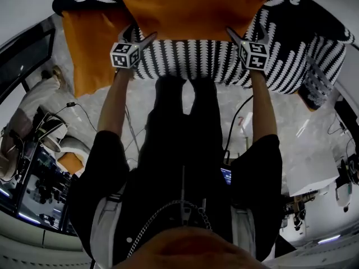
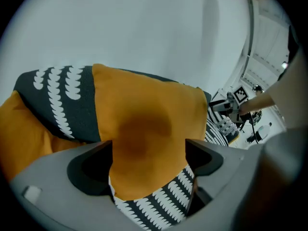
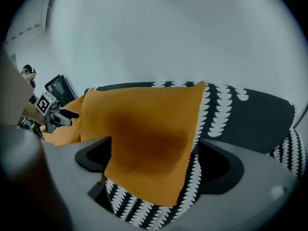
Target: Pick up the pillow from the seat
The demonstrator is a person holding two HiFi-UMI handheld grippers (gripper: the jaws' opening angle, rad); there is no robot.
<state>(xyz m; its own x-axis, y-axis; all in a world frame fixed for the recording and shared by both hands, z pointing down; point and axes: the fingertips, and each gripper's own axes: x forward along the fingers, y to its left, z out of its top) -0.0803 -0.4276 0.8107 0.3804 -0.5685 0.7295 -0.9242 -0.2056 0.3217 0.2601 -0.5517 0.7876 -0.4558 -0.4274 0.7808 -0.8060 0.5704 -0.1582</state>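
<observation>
An orange pillow (image 1: 190, 10) leans against the back of a black seat with white scallop marks (image 1: 196, 60). My left gripper (image 1: 140, 36) is at the pillow's lower left corner and my right gripper (image 1: 247, 33) at its lower right corner. In the left gripper view the orange pillow (image 2: 144, 129) fills the gap of the left gripper (image 2: 149, 154), whose jaws stand wide apart. The right gripper (image 3: 154, 159) likewise straddles the pillow's corner (image 3: 144, 134) with spread jaws. The pillow rests on the seat cover (image 2: 154, 208).
A second orange cushion (image 1: 90, 49) hangs over the seat's left end. A pale wall (image 2: 144, 28) rises behind the seat. On the floor are cables (image 1: 84, 114), a cluttered desk (image 1: 33, 172) at the left and white sheets (image 1: 314, 167) at the right.
</observation>
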